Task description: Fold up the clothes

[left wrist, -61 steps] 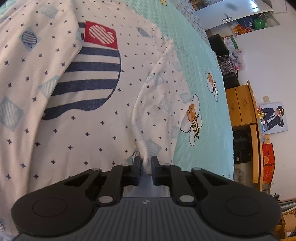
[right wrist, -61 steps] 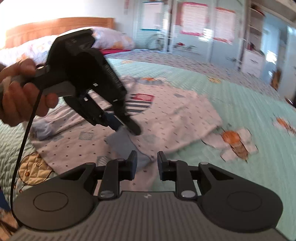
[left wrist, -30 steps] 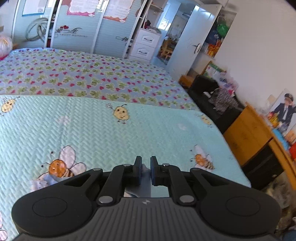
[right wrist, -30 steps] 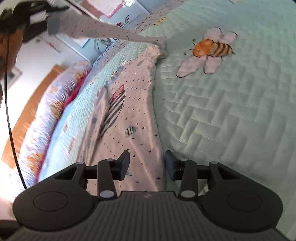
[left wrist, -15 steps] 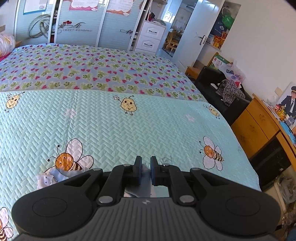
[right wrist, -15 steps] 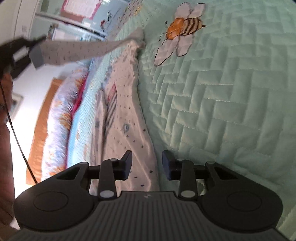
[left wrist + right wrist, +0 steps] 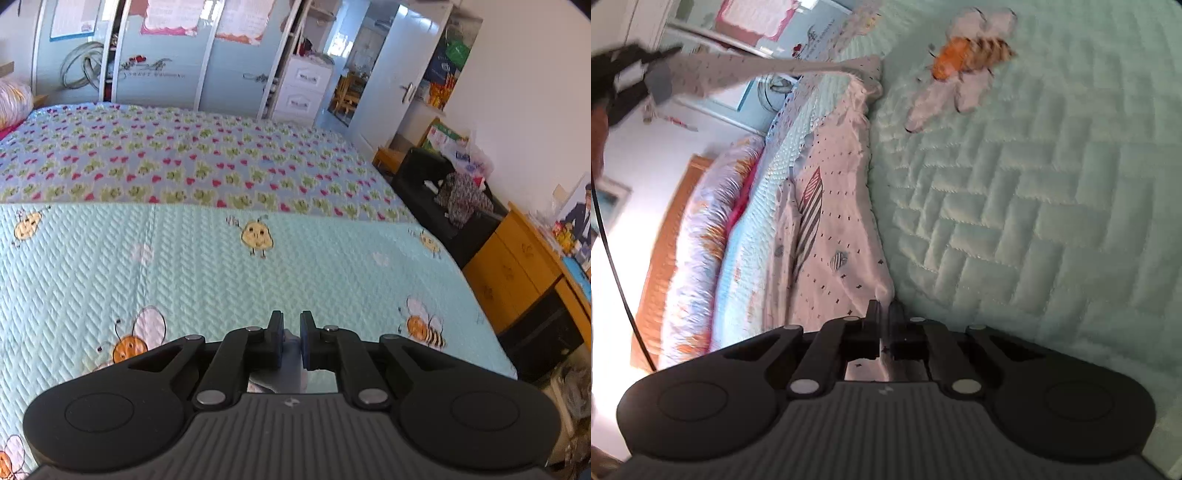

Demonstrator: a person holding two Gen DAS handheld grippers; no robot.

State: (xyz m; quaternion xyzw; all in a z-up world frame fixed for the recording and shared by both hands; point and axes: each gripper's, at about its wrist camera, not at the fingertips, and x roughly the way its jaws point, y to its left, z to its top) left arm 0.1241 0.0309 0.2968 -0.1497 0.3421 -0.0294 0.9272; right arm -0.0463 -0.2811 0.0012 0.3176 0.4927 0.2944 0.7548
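Two grippers, both pinching the same garment. Your left gripper (image 7: pixel 291 334) is clamped on a grey-blue cuff (image 7: pixel 290 363), holding the sleeve (image 7: pixel 738 72) stretched up off the bed. Your right gripper (image 7: pixel 885 317) is pressed together on the edge of the white dotted shirt (image 7: pixel 834 229), which lies on the mint quilt (image 7: pixel 1052 206).
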